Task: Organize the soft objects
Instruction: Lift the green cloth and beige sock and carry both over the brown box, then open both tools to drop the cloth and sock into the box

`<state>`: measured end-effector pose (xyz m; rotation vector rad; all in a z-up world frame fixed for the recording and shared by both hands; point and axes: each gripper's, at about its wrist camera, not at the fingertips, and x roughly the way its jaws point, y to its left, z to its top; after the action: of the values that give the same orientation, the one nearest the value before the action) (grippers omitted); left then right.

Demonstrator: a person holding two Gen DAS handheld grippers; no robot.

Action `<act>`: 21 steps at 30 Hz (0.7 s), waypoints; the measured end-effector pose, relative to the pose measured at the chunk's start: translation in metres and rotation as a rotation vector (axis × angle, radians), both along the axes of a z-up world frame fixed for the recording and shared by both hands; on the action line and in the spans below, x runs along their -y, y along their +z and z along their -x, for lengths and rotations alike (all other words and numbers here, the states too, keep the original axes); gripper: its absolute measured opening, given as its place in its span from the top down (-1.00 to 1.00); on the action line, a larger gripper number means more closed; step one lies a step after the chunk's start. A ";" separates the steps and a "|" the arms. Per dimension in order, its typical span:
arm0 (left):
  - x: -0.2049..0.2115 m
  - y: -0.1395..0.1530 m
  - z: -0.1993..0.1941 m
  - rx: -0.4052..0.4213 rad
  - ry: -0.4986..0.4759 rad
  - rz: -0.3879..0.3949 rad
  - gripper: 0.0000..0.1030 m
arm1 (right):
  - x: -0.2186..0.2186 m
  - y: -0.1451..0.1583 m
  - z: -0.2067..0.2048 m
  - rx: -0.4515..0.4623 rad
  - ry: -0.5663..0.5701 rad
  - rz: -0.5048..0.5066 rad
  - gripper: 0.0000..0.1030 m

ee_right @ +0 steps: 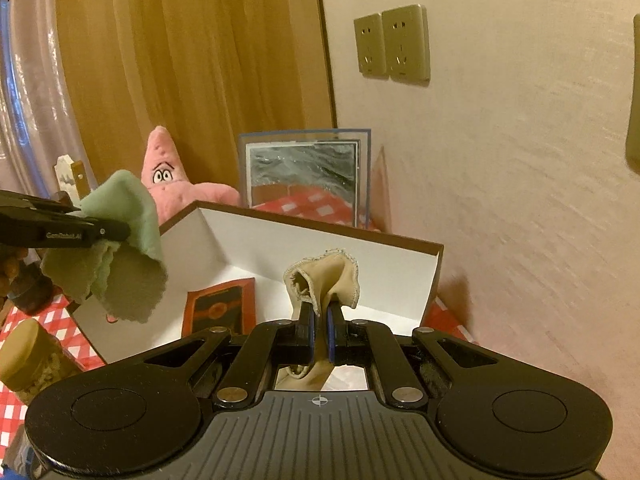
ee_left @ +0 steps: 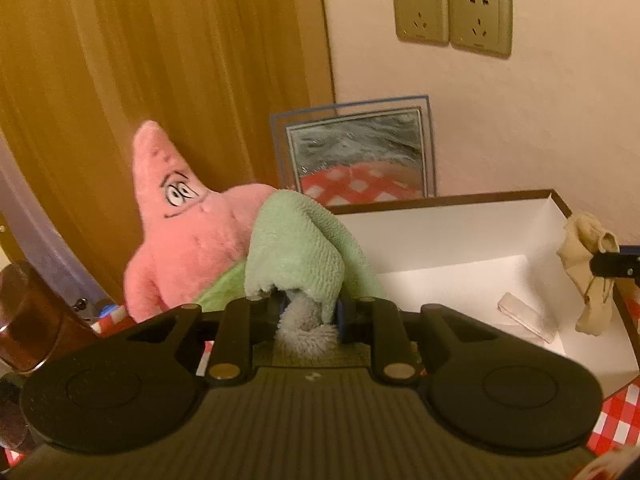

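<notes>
Left gripper (ee_left: 308, 308) tilted down, jaws clamped on green cloth (ee_left: 296, 240); cloth bunched over fingers, held left of white box (ee_left: 440, 240), in front of pink plush (ee_left: 188, 220). Right gripper (ee_right: 319, 320) tilted down over box interior, jaws nearly together, pinching beige cloth (ee_right: 324, 276); cloth flares above fingertips, rest hangs below. Red card (ee_right: 220, 308) on box floor.

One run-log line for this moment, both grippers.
left gripper: shut on green cloth | right gripper: shut on beige sock | both over white box
</notes>
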<state>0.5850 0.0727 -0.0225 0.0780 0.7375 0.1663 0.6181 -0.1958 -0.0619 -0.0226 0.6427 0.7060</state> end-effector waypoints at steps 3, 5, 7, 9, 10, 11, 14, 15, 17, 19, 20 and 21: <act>0.001 -0.007 -0.007 -0.022 -0.005 0.008 0.34 | -0.003 -0.003 -0.004 -0.005 0.000 0.003 0.88; 0.002 -0.012 -0.009 -0.035 -0.014 0.004 0.26 | -0.004 -0.004 -0.006 -0.008 -0.001 0.003 0.88; 0.001 -0.015 -0.010 -0.044 -0.013 0.001 0.12 | -0.005 -0.005 -0.008 -0.009 -0.003 0.002 0.88; -0.001 -0.017 -0.010 -0.051 -0.005 -0.001 0.05 | -0.006 -0.006 -0.009 -0.011 -0.003 0.002 0.88; -0.002 -0.018 -0.010 -0.055 -0.002 0.002 0.04 | -0.007 -0.006 -0.010 -0.012 -0.003 0.002 0.88; -0.004 -0.019 -0.009 -0.060 0.000 0.006 0.04 | -0.007 -0.007 -0.010 -0.014 -0.003 0.002 0.88; -0.007 -0.020 -0.007 -0.070 0.006 0.008 0.04 | -0.008 -0.008 -0.012 -0.019 -0.003 0.003 0.88; -0.008 -0.021 -0.006 -0.080 -0.002 0.015 0.04 | -0.009 -0.008 -0.012 -0.022 -0.004 0.003 0.88; -0.010 -0.022 -0.003 -0.087 -0.004 0.027 0.04 | -0.010 -0.009 -0.013 -0.025 -0.003 0.003 0.88; -0.010 -0.023 -0.001 -0.092 -0.006 0.031 0.04 | -0.012 -0.009 -0.014 -0.027 -0.002 0.003 0.87; -0.009 -0.023 0.000 -0.094 -0.009 0.032 0.04 | -0.012 -0.009 -0.014 -0.025 -0.001 -0.003 0.87; -0.009 -0.023 0.001 -0.094 -0.012 0.034 0.04 | -0.012 -0.008 -0.015 -0.023 0.000 -0.019 0.87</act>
<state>0.5839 0.0816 -0.0452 0.0584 0.8337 0.1388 0.6327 -0.1835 -0.0698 0.0032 0.6583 0.7131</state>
